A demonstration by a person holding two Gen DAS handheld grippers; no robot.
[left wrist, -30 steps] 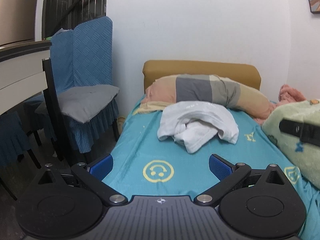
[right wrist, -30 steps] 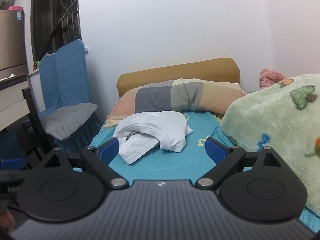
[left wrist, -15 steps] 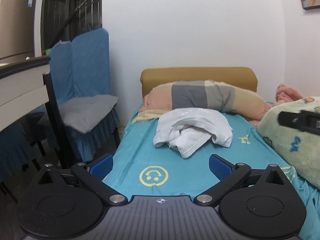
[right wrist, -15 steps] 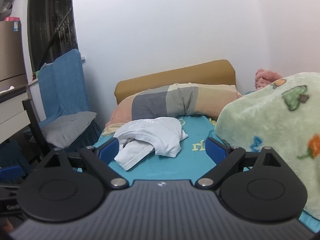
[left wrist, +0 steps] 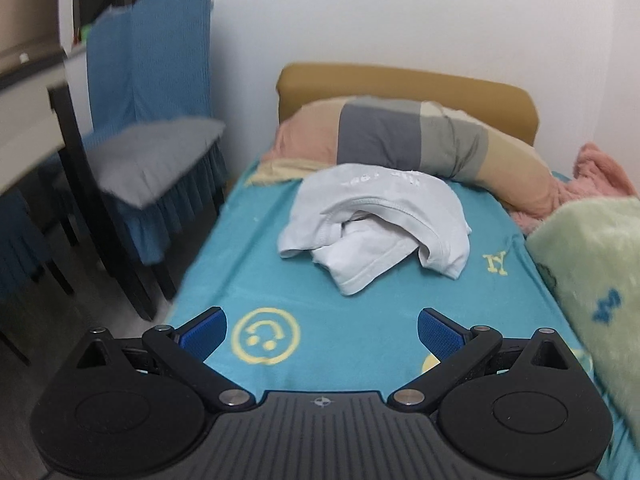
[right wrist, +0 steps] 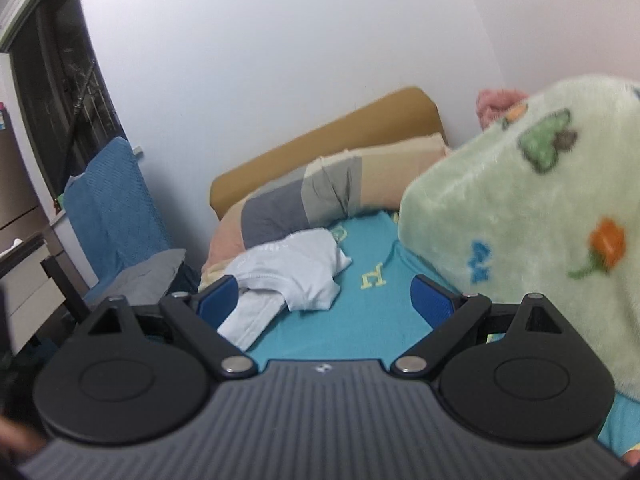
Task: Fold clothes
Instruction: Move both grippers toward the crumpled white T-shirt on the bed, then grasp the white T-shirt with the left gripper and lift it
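Both hand-held grippers, left and right, released, empty | crumpled white shirt near bed's head edge | risk: pinching several bunched layers together.

Even, soft indoor light, no glare. Strong fisheye bending with dark corners. Left view: chair at 10 o'clock smeared. Right view: motion blur throughout, green blanket at 3 o'clock softest. Shadows faint.
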